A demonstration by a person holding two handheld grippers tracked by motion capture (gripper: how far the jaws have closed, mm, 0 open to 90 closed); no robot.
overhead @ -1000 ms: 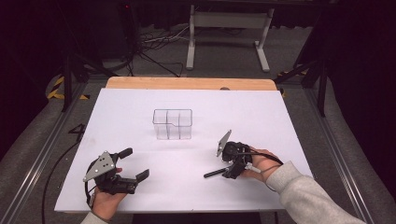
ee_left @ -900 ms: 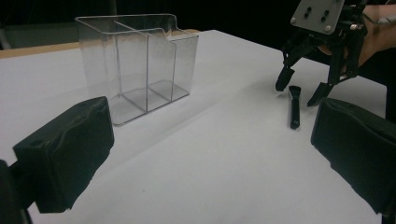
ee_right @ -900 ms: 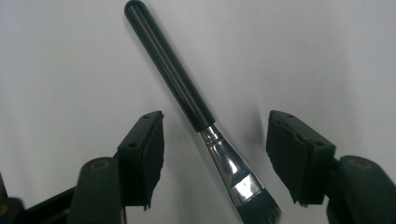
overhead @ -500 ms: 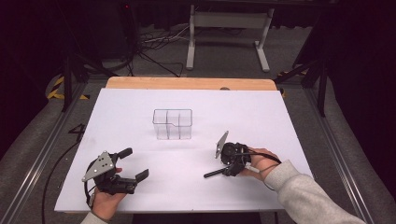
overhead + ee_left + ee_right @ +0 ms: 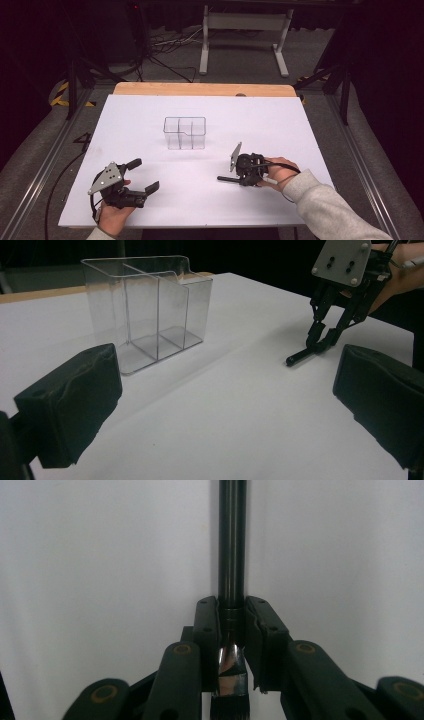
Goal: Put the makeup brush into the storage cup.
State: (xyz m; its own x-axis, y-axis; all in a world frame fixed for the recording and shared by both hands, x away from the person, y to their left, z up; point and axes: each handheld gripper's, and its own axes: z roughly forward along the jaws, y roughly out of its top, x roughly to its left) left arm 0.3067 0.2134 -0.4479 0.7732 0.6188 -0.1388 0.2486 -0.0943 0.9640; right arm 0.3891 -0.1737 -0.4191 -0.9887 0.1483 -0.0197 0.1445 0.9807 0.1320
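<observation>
Right gripper view has the clearest look at the grip: the right gripper [image 5: 231, 622] has just been closing its jaws, and now the two pads sit tight on a brush [image 5: 231, 555]. They pinch it right where the dark handle meets the shiny metal ferrule. The handle runs straight up and away from the camera over the white table [image 5: 100, 555], and the bristles peek out at the bottom edge, back between the linkages.

From the high view, the right gripper [image 5: 239, 178] sits low on the table at the right-hand side, with the brush [image 5: 227, 178] sticking out toward the middle, lying about level at the surface. Can't tell if the handle tip actually touches the table or floats just above it. The hand [image 5: 280, 175] comes in from the lower right with a grey sleeve.

Left gripper [image 5: 141, 176] rests at the lower left, well apart from the brush, its jaws spread wide with nothing between them. Left gripper view backs that up: both black pads [image 5: 70, 405] stand far apart on either side.

A clear plastic bin [image 5: 185, 132] with compartments stands upright near the table's middle, beyond both grippers and touching neither.
</observation>
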